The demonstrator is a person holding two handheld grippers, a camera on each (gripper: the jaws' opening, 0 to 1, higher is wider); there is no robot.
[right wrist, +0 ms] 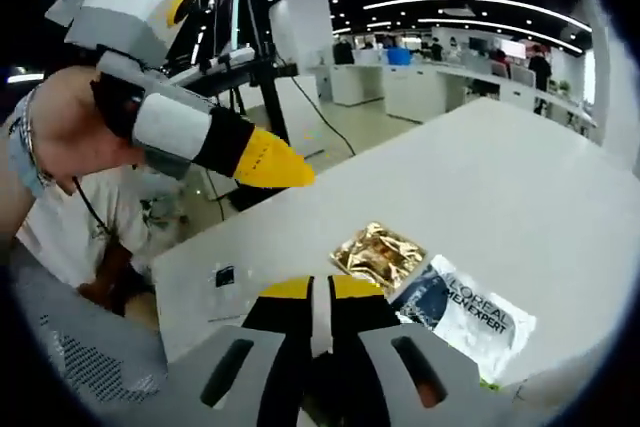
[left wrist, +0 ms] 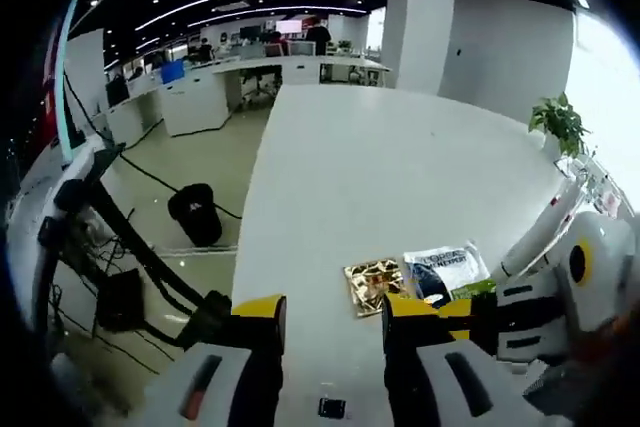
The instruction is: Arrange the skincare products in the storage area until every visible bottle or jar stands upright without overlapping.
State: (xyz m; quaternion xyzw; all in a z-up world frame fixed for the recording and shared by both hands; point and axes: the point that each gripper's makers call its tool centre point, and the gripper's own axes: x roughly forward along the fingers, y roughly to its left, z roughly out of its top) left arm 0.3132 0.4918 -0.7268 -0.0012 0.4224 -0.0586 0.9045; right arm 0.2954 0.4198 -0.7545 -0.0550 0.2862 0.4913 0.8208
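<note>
Left gripper (left wrist: 334, 315) wide open above the near edge of the white table (left wrist: 370, 167); right gripper (right wrist: 320, 299) with jaws nearly together, holding nothing. Just beyond both, gold foil sachet (left wrist: 372, 282) lying flat, touching the L'Oreal Men Expert sachet (left wrist: 447, 269) on its right. No bottle or jar among them, both packets flat.

The white sachet (right wrist: 462, 314) on the counter (right wrist: 520, 187) bears the brand text "L'OREAL MEN EXPERT". In the left gripper view its print is illegible.

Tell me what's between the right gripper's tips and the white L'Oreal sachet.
In the right gripper view, the gold sachet lies just past the right gripper, touching the white sachet at its near corner. Otherwise there is bare table.
</note>
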